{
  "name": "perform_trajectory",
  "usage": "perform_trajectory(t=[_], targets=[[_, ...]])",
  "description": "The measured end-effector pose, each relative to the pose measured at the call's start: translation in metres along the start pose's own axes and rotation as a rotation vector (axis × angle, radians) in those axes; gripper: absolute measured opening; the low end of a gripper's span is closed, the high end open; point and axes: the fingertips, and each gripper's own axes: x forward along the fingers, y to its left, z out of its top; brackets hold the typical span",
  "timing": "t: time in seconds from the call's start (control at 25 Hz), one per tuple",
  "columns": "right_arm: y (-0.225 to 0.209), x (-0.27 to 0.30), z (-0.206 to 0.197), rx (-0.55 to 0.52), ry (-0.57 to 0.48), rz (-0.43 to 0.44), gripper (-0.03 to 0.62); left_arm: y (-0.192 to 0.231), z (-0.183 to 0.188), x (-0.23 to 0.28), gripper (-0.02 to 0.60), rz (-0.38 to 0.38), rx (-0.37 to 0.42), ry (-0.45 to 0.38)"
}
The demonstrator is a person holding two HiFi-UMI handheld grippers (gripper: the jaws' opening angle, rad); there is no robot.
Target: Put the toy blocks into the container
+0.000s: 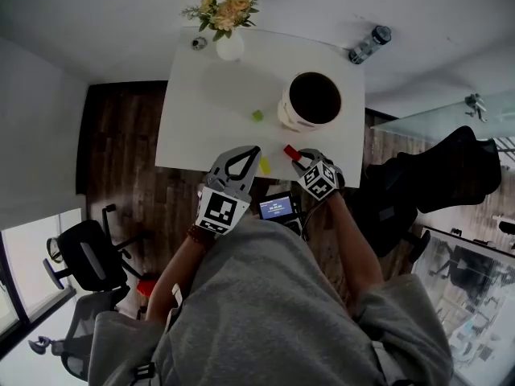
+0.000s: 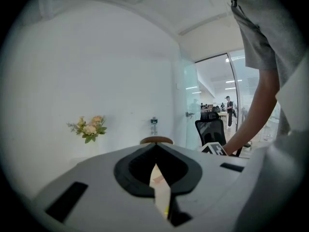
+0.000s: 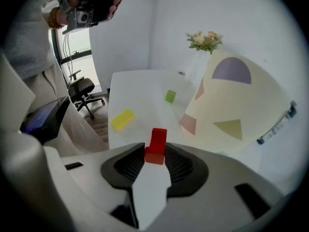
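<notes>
My right gripper point(image 3: 155, 154) is clamped on the near end of the oblong red toy block point(image 3: 158, 138), which sits on the near side of the round cream paper container point(image 1: 288, 111), close to its wall. The block's long axis runs straight away from my jaws, leaning slightly toward the container. Its underside is hidden, so I cannot tell whether it rests on the white table point(image 1: 209, 111). My left gripper point(image 2: 155, 149) is closed on nothing, left of the container. A flat yellow block point(image 3: 122, 119) lies near-left of the container, a small green block point(image 3: 170, 96) beside its left wall.
</notes>
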Motion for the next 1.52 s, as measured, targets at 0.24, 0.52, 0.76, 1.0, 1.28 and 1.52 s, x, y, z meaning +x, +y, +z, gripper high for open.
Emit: perform_trajectory(t=[0.24,0.52,0.76,1.0,1.28,1.52], targets=[[-0.009,-0.021,0.007,-0.028,-0.027,-0.041,0.130,-0.001,0.006,0.012,0.006,-0.037,0.006,-0.013],[-0.021,-0.056,0.019,0.050,-0.105,-0.142,0.129,-0.006,0.021,0.028,0.006,-0.100,0.045,-0.040],[-0.026,-0.078,0.025,0.200,-0.203,-0.200,0.129,0.000,0.029,0.037,0.006,-0.101,0.000,-0.069],[-0.026,-0.075,0.023,0.205,-0.189,-0.195,0.129,0.003,0.027,0.038,0.006,-0.084,-0.032,-0.078],[-0.025,-0.101,0.064,0.077,-0.260,-0.209,0.129,0.006,0.015,0.032,0.006,-0.049,-0.082,-0.064],[-0.037,-0.145,0.119,-0.030,-0.416,-0.254,0.129,0.013,0.012,0.027,0.006,-0.027,-0.096,-0.064]])
